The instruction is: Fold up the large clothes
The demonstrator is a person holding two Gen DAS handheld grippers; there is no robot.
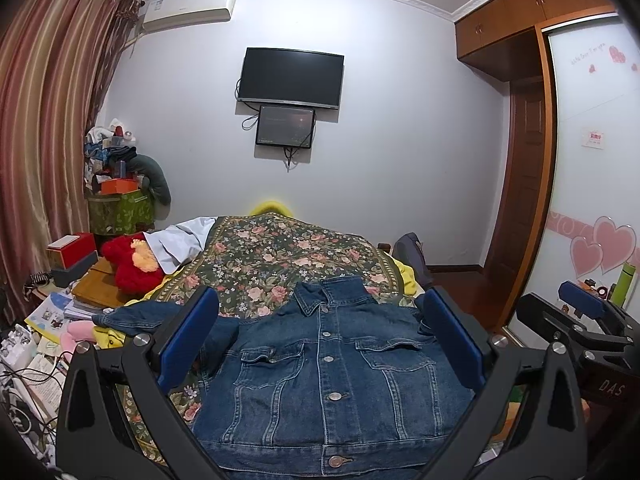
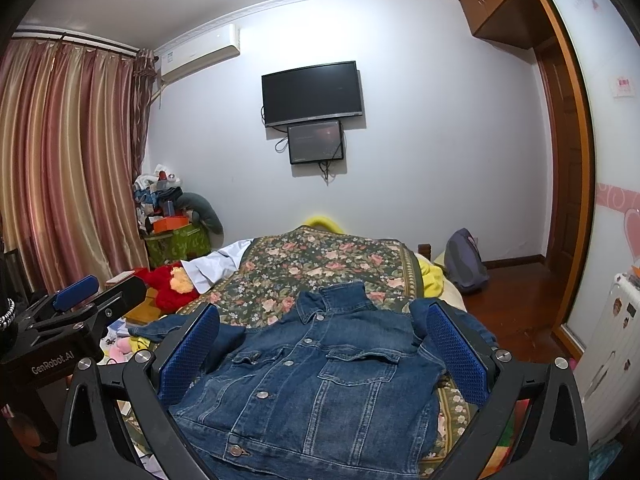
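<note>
Denim jacket (image 1: 332, 384): lies front up and buttoned on the near end of the bed, collar at 12 o'clock, hem at 6 o'clock. One sleeve (image 1: 132, 316) stretches flat toward 9 o'clock and reaches the bed's left edge; the other sleeve (image 2: 448, 320) is bunched at 3 o'clock beside the shoulder.

Floral bedspread (image 1: 280, 256): under the jacket; a broad bare stretch runs from the collar toward 12 o'clock, with narrow margins at either side of the jacket.

Left edge, 9 to 10 o'clock: red plush toy (image 1: 132, 268), white cloth (image 1: 180, 240), books and papers (image 1: 60, 312) crowd the bedside.

Right edge, 2 to 3 o'clock: yellow blanket (image 2: 432, 276) hangs over the side; beyond it is wooden floor (image 2: 512, 300) with a grey backpack (image 2: 464, 260) leaning at the bed's far corner.

Far wall, 12 o'clock: television (image 1: 290, 76), small screen (image 1: 285, 126) beneath it.

Left gripper (image 1: 320, 344): tongs wide apart, blue pads (image 1: 188, 340) level with the jacket's shoulders, hovering above the cloth, nothing held.

Right gripper (image 2: 324, 352): tongs wide apart, pads (image 2: 456, 352) spanning the jacket's chest from above, nothing held. The two tools sit side by side, each visible at the edge of the other's view.
</note>
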